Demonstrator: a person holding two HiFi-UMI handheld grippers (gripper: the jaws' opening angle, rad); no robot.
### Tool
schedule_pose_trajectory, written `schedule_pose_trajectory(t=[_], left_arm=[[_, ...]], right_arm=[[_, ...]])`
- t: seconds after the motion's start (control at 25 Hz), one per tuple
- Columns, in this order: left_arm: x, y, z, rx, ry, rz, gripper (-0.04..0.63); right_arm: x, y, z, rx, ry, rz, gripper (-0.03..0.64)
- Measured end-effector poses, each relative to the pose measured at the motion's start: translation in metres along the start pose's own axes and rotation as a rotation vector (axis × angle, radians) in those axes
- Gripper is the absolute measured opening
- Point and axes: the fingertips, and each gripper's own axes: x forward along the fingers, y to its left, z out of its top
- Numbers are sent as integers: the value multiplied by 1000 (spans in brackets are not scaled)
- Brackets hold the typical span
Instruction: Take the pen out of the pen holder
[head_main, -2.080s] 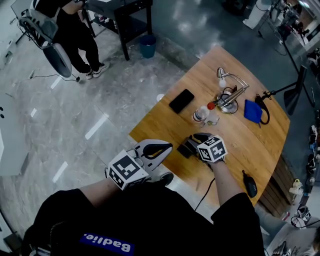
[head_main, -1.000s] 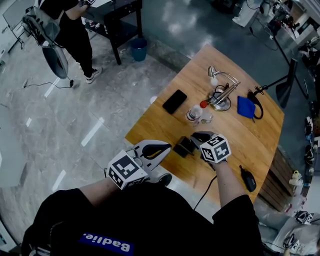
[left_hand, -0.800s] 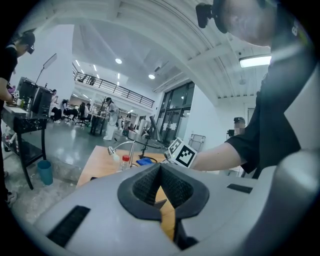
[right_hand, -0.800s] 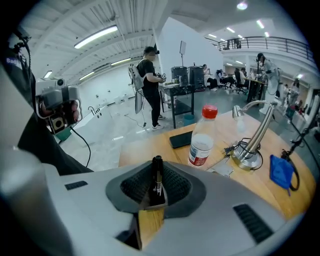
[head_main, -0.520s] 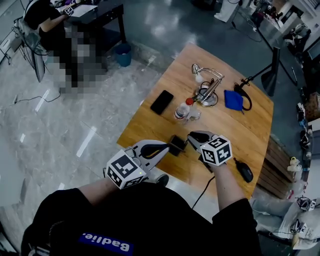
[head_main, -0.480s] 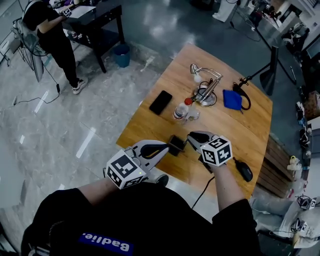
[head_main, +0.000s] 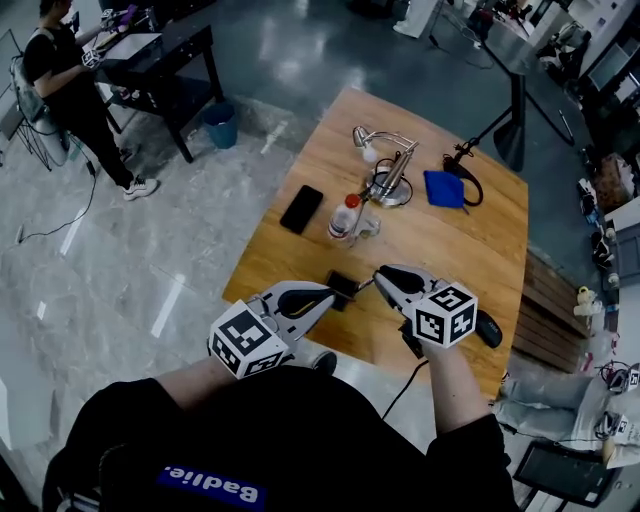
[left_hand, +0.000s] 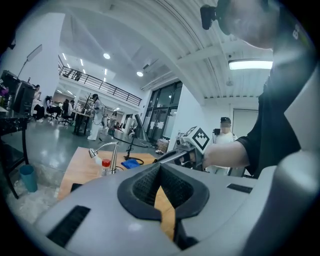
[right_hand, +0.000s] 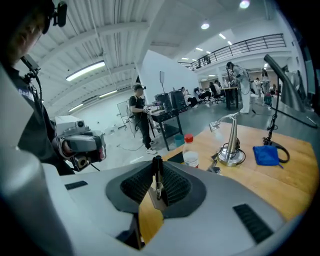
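A small black pen holder stands near the front edge of the wooden table. My right gripper hovers just right of and above it, shut on a thin black pen that stands upright between the pads. In the head view the pen is too thin to make out. My left gripper reaches in from the left, its tip right beside the holder; I cannot tell whether they touch. Its jaws meet at the tips with nothing between them. The holder does not show in either gripper view.
Farther back on the table are a black phone, a red-capped bottle, a metal desk lamp and a blue cloth. A black device lies at the right edge. A person stands by a dark desk.
The right gripper has lifted up and away from the holder with the pen in it. The left gripper has edged forward toward the holder. The head view has swung toward the table's far side.
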Motion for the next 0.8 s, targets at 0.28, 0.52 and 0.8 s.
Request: schedule_pose_trajectory(t=[0.28, 0.52, 0.8], left_arm=[[10, -6, 4, 5, 2, -39, -2], [17, -13, 8, 8, -1, -74, -2], [18, -19, 12, 16, -3, -98, -2]], right_arm=[[-28, 19, 15, 106, -118, 28, 60], [-40, 35, 16, 140, -185, 33, 60], [-49, 64, 14, 174, -274, 73, 60]])
